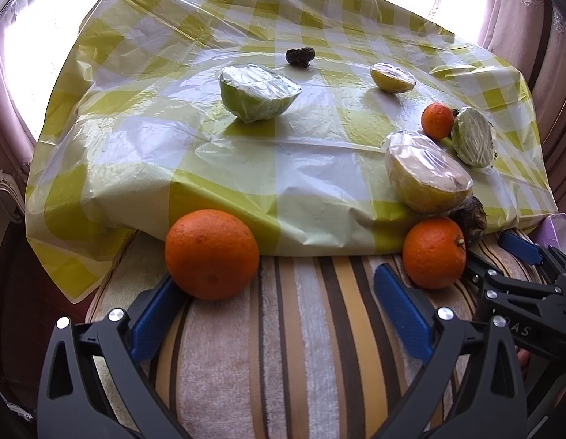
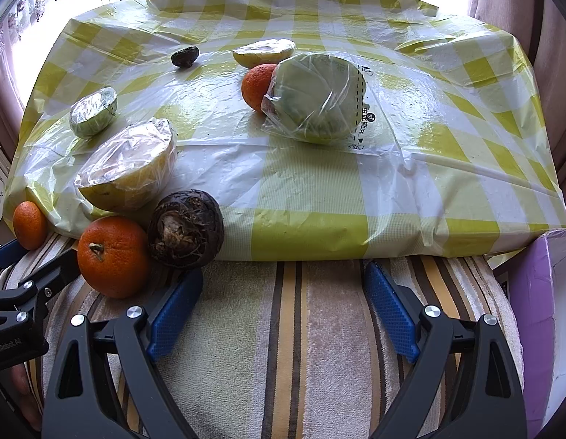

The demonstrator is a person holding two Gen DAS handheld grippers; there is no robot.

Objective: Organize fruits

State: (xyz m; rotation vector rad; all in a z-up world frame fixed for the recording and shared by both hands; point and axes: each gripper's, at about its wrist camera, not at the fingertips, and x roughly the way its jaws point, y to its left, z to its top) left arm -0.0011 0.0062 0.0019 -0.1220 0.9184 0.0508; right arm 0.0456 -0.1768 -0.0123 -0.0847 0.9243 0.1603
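My left gripper (image 1: 279, 285) is open and empty over the striped towel (image 1: 283, 329); a large orange (image 1: 211, 254) touches its left finger. A smaller orange (image 1: 434, 252) lies by its right finger, beside a dark brown round fruit (image 2: 186, 228). My right gripper (image 2: 283, 285) is open and empty just right of that fruit. On the checked plastic cloth (image 2: 429, 146) lie wrapped fruit halves: a green one (image 1: 259, 95), a yellow one (image 1: 427, 172), another green one (image 2: 316, 98), a small yellow one (image 1: 392, 77). A small orange (image 1: 437, 121) and a dark small fruit (image 1: 300, 56) lie there too.
A purple box (image 2: 535, 329) stands at the right edge of the towel. Curtains and a bright window lie behind the table. The checked cloth hangs over the table's left edge (image 1: 63, 256).
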